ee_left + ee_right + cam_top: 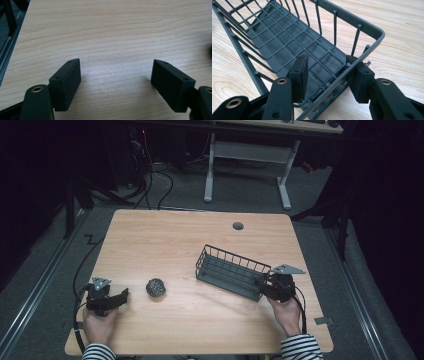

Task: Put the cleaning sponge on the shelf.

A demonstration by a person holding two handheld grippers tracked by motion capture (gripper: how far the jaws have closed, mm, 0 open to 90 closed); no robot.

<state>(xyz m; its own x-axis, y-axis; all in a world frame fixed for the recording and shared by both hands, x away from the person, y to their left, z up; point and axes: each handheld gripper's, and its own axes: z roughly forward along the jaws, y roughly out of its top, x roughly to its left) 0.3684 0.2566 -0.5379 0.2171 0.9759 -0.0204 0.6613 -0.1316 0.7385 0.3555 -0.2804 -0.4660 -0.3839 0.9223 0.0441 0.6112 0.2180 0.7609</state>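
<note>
Basket [220, 266] end wall stood loose between right gripper's [327, 62] parted jaws; left gripper [116, 62] gaped empty; withdrawing straight should avoid snagging wires

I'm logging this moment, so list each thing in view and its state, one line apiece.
wire basket: upright on the table, empty, its near end between the right gripper's fingers.
steel wool ball: lying loose on the table, untouched.
left gripper: open, nothing between its fingers, over bare wood.
right gripper: fingers astride the basket's end wall, gap showing on one side.
</note>
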